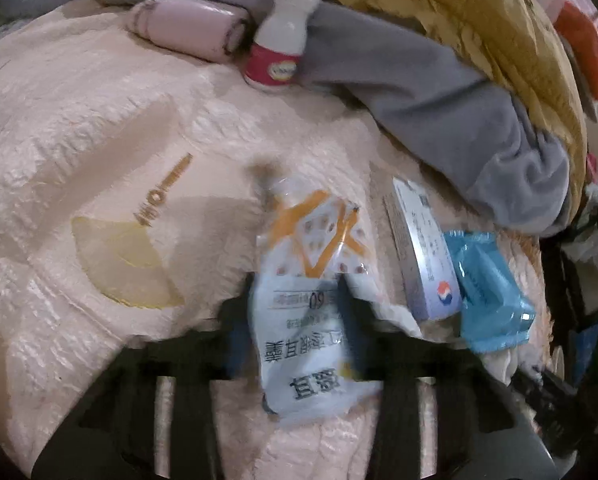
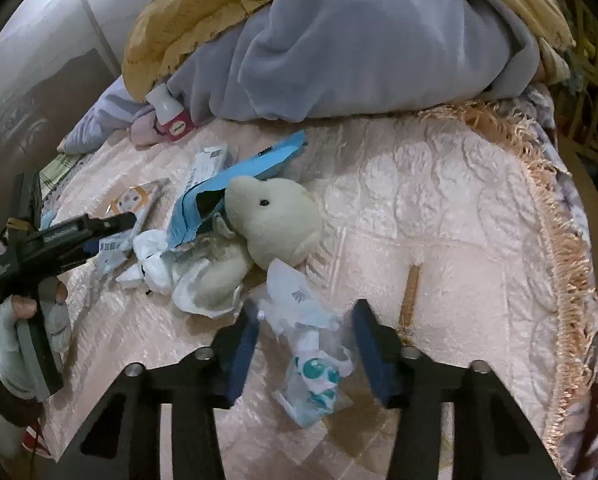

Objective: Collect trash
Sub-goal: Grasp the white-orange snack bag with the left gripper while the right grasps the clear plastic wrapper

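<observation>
In the left wrist view my left gripper (image 1: 295,292) has its jaws around a white and orange snack wrapper (image 1: 311,280) lying on the pink bedspread (image 1: 79,120); the jaws look closed against it. It also shows in the right wrist view (image 2: 115,224) with the wrapper (image 2: 133,204). My right gripper (image 2: 305,328) is open, its jaws on either side of a crumpled white and teal wrapper (image 2: 311,356). A small box (image 1: 423,252), a blue packet (image 1: 487,280), crumpled tissue (image 2: 155,264) and a white bottle with a red label (image 1: 279,44) lie nearby.
A cream plush toy (image 2: 275,224) lies mid-bed beside an open blue packet (image 2: 227,184). A grey blanket (image 2: 359,52) and a yellow quilt (image 2: 203,12) are piled at the back. A pink roll (image 1: 195,28) lies by the bottle. The fringed bed edge (image 2: 567,280) runs at right.
</observation>
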Demonstrator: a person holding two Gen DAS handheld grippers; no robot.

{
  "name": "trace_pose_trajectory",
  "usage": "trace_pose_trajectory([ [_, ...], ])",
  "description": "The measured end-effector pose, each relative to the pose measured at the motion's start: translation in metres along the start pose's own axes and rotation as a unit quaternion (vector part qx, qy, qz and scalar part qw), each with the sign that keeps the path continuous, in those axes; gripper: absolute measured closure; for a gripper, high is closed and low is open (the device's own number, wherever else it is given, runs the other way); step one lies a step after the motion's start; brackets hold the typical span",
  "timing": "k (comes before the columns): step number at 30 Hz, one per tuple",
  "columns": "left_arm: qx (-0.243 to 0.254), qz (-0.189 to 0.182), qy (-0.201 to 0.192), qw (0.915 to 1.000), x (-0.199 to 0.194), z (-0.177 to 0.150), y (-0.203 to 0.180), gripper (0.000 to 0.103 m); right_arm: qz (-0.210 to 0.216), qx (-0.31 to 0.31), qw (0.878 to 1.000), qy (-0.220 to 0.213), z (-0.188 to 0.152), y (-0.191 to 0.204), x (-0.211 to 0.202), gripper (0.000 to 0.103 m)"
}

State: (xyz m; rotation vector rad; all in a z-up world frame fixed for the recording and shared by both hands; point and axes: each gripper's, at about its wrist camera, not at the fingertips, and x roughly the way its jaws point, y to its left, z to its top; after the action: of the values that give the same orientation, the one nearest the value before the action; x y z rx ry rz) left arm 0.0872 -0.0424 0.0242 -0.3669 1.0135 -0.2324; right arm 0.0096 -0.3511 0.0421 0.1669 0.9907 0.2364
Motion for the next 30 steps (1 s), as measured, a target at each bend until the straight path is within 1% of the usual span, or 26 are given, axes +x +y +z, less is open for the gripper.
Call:
trace_pose_trajectory([
  [1, 0.006, -0.002, 0.000, 1.0000, -0.002, -0.001, -0.002, 0.083, 0.003, 0.002, 1.000, -0.002, -0.001, -0.001, -0.002, 0.073],
  [2, 0.017, 0.001, -0.005, 0.9998, -0.005, -0.003, -0.005, 0.087, 0.005, 0.003, 1.000, -0.005, -0.002, -0.001, -0.005, 0.074],
  [3, 0.024, -0.001, -0.007, 0.9997, -0.009, -0.005, -0.007, 0.088, 0.006, 0.002, 1.000, -0.008, -0.004, 0.000, -0.008, 0.078],
  [4, 0.027, -0.006, -0.006, 0.9996, -0.013, -0.007, -0.008, 0.089, 0.004, -0.002, 1.000, -0.014, -0.006, 0.001, -0.013, 0.080],
  [6, 0.030, -0.024, -0.006, 0.9993, -0.026, -0.012, -0.010, 0.089, 0.002, -0.006, 1.000, -0.022, -0.011, 0.003, -0.023, 0.080],
  [9, 0.051, -0.031, -0.017, 0.9981, -0.051, -0.022, -0.019, 0.089, 0.002, -0.006, 0.999, -0.039, -0.020, 0.005, -0.041, 0.080],
  [15, 0.079, -0.046, -0.024, 0.9956, -0.090, -0.044, -0.035, 0.089, 0.013, 0.003, 0.998, -0.065, -0.042, 0.011, -0.079, 0.080],
  [18, 0.085, -0.053, -0.030, 0.9945, -0.108, -0.052, -0.039, 0.089, 0.015, 0.000, 0.998, -0.063, -0.050, 0.015, -0.086, 0.080],
  [21, 0.100, -0.052, -0.036, 0.9930, -0.120, -0.061, -0.047, 0.089, 0.022, 0.008, 0.998, -0.059, -0.057, 0.014, -0.091, 0.080],
  [22, 0.105, -0.052, -0.037, 0.9925, -0.123, -0.065, -0.049, 0.089, 0.028, 0.013, 0.998, -0.055, -0.059, 0.013, -0.092, 0.080],
  [24, 0.114, -0.053, -0.038, 0.9913, -0.128, -0.070, -0.053, 0.089, 0.034, 0.019, 0.999, -0.035, -0.063, 0.013, -0.091, 0.080],
  [26, 0.119, -0.057, -0.037, 0.9905, -0.132, -0.076, -0.057, 0.089, 0.011, 0.011, 0.999, -0.035, -0.065, 0.015, -0.092, 0.068],
  [27, 0.121, -0.058, -0.037, 0.9902, -0.133, -0.078, -0.059, 0.089, 0.002, 0.006, 0.999, -0.037, -0.065, 0.016, -0.092, 0.054],
  [28, 0.125, -0.058, -0.038, 0.9898, -0.135, -0.080, -0.061, 0.089, 0.001, 0.002, 0.999, -0.037, -0.065, 0.018, -0.090, 0.048],
  [30, 0.132, -0.058, -0.038, 0.9888, -0.137, -0.084, -0.066, 0.089, 0.006, 0.000, 0.999, -0.034, -0.063, 0.021, -0.085, 0.048],
])
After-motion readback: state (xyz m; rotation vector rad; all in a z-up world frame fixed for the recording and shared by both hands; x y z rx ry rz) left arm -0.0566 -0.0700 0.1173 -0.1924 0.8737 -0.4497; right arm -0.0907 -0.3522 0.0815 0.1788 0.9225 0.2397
